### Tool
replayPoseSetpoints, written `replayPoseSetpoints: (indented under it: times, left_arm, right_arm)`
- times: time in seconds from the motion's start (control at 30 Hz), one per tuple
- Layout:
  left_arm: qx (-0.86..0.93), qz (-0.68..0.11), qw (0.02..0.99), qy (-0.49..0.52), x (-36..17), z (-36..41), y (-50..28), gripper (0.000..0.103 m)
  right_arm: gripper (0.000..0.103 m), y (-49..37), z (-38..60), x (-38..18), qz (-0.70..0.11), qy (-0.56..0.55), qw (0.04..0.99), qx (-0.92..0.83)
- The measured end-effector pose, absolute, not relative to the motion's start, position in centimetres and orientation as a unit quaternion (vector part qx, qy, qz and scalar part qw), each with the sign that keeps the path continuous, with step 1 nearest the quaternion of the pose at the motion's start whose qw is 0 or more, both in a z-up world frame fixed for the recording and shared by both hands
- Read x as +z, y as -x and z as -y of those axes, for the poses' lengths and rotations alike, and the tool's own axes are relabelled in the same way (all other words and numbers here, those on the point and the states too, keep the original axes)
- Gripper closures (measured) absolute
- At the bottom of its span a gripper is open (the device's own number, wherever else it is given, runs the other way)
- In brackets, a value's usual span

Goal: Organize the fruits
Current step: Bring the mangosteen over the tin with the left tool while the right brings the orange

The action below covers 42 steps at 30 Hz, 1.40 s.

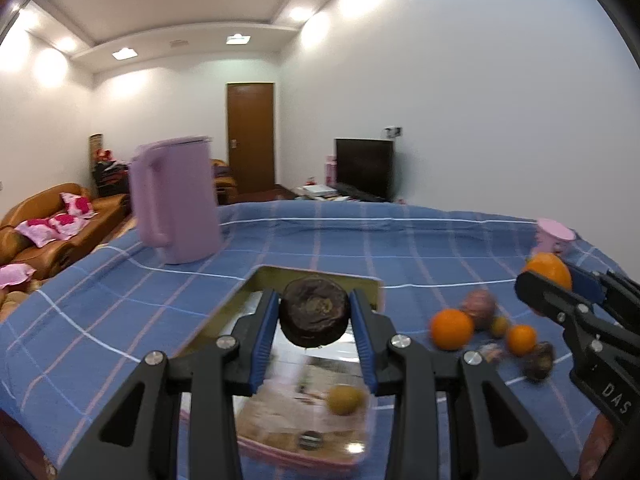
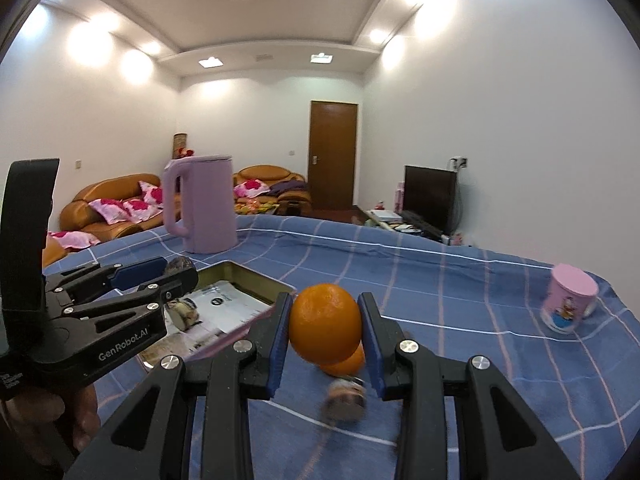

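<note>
Left black blue-padded gripper [image 1: 315,314] pinches a dark wrinkled round fruit [image 1: 313,311]; right gripper [image 2: 325,330] pinches a smooth orange [image 2: 323,328], hiding another orange behind it. Blurred loose fruits at lower right show only in the left view.

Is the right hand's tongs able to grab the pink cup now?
Probably not right away. The right tongs are already shut on an orange, so they are full. The pink cup stands alone on the blue cloth, with nothing blocking the way.

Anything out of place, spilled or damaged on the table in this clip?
Nothing stands out. The left gripper holds a dark fruit, the right gripper an orange. The kettle and mug stand upright; loose fruits lie beside the tray.
</note>
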<state>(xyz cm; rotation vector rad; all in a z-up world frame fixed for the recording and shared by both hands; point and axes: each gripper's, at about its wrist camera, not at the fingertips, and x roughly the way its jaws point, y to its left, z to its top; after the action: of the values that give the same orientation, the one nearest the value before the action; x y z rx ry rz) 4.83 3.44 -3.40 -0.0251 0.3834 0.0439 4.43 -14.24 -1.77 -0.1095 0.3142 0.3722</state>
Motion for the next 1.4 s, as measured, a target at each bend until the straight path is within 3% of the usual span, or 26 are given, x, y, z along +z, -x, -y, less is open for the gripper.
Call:
replayPoseSetpoints:
  times: [0.57, 1.4]
  left_arm:
    - [0.087, -0.245, 0.965, 0.016, -5.3, -9.7, -7.1, 0.065]
    - [0.099, -0.271, 0.957, -0.016, -6.6, -9.8, -7.7, 0.064]
  right_arm:
    - [0.068, -8.2, 6.0, -2.7, -0.187, 0.087, 0.947, 0.244]
    - [0.068, -11.2, 2.0, -5.6, -0.268, 0.116, 0.921, 0.259]
